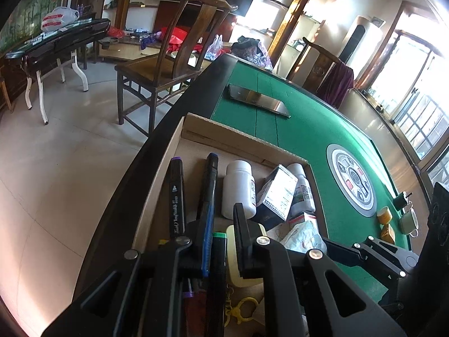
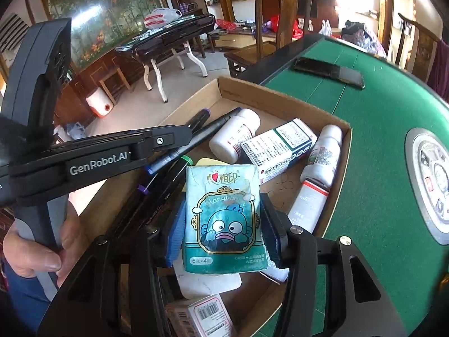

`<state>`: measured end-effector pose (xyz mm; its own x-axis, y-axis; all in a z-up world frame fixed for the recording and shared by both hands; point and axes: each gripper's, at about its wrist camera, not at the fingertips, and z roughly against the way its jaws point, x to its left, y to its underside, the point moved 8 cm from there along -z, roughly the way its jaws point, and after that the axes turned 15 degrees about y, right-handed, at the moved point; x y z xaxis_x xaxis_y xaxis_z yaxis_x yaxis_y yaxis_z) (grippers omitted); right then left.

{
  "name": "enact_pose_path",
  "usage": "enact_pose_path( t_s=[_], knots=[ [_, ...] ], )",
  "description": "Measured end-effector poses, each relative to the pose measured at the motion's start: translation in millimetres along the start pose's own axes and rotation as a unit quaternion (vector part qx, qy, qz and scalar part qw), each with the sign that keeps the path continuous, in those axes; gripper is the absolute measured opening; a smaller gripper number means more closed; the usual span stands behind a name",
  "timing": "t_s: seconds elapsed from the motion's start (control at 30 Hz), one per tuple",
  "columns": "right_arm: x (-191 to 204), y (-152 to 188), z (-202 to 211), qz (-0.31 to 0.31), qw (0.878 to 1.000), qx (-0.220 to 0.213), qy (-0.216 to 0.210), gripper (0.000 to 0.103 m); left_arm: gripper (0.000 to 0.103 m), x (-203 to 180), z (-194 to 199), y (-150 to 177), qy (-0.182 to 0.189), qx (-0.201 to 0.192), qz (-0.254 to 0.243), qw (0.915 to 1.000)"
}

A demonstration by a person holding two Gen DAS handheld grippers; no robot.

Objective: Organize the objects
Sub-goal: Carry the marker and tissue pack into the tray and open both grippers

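"GenRobot.AI" on left gripper, fingers clenched on blue-capped pen; right gripper fingers released around "6×4" tissue pack.

both wrist views | steep, close, downward | share cardboard box

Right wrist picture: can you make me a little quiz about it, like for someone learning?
1. True or false: the tissue pack is between the fingers of the right gripper.
2. What colour is the top of the table? A red, B green, C yellow.
3. Fill in: the black phone lies ___ the cardboard box (inside or outside).
Key: 1 true; 2 B; 3 outside.
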<state>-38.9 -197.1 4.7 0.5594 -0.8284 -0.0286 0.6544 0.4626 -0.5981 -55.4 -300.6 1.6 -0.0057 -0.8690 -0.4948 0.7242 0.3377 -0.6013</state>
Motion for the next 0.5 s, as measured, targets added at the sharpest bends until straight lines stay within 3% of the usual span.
enact_pose_path(
  t_s=[0.17,0.3,0.37,0.4,0.43,0.5],
  knots=[
    [-0.6,-5.5,34.6,-0.004,0.999,-0.035,-0.002,0.051,0.013,-15.2,9.4,-1.9,0.014,-0.014,-0.017,0.9997],
    [-14.3,-17.0,87.3,-0.002,0.993,-0.109,0.045,0.051,0.014,-30.9,18.1,-2.2,0.018,-0.025,-0.038,0.9988],
    [-26.7,-22.0,133.7,-0.002,0.979,-0.191,0.074,0.051,0.014,-40.1,21.8,-2.5,0.024,-0.028,-0.049,0.9981],
    [-28.1,-23.1,148.1,-0.002,0.973,-0.219,0.077,0.057,0.014,-43.8,23.1,-2.6,0.026,-0.030,-0.053,0.9978],
    [-34.1,-20.5,170.3,-0.002,0.962,-0.263,0.070,0.074,0.014,-47.8,24.3,-2.8,0.028,-0.033,-0.057,0.9975],
    [-51.0,-10.5,202.7,-0.028,0.937,-0.340,0.070,0.085,0.014,-54.7,24.5,-2.5,0.031,-0.033,-0.063,0.9970]
  ],
)
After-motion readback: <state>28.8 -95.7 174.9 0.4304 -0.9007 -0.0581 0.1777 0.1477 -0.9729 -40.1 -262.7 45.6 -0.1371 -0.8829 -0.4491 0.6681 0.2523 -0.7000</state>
